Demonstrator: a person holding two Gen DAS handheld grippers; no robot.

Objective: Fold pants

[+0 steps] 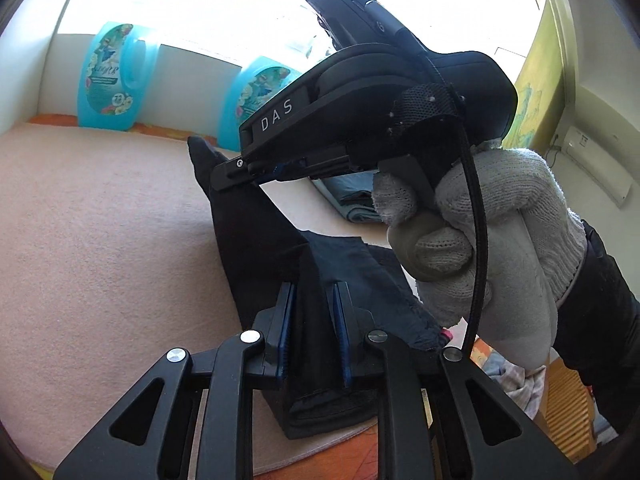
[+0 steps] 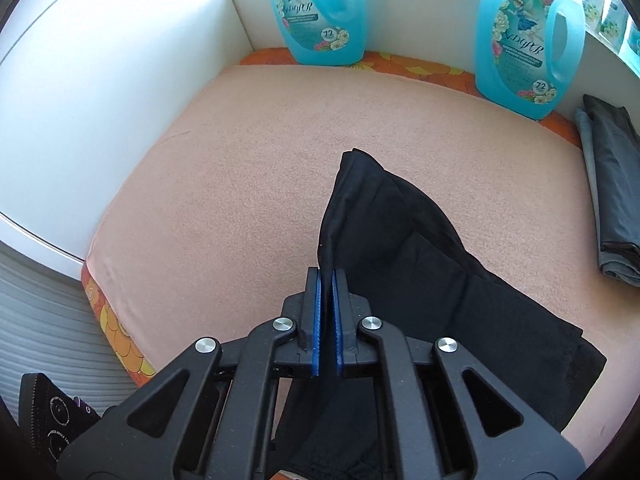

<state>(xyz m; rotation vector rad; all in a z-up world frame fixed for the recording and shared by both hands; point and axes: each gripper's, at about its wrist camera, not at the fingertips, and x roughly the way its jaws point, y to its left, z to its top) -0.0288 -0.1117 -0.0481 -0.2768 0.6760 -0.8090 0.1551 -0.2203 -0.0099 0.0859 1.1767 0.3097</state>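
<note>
R tool (image 2: 325, 280) pinches pants (image 2: 404, 248); gloved hand (image 1: 492, 232) only in L view.

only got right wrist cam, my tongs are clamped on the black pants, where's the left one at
Observer: The left tongs grip the black pants at the opposite end, and fabric fills the gap between the pads.
Operator: is that end lying flat or lifted
Observer: Lifted. Part of the pants hangs below the left tongs.
Operator: and how does my side look from there
Observer: The right tongs hold their end up off the pink towel, and the leg slopes down toward the left tongs.
</note>
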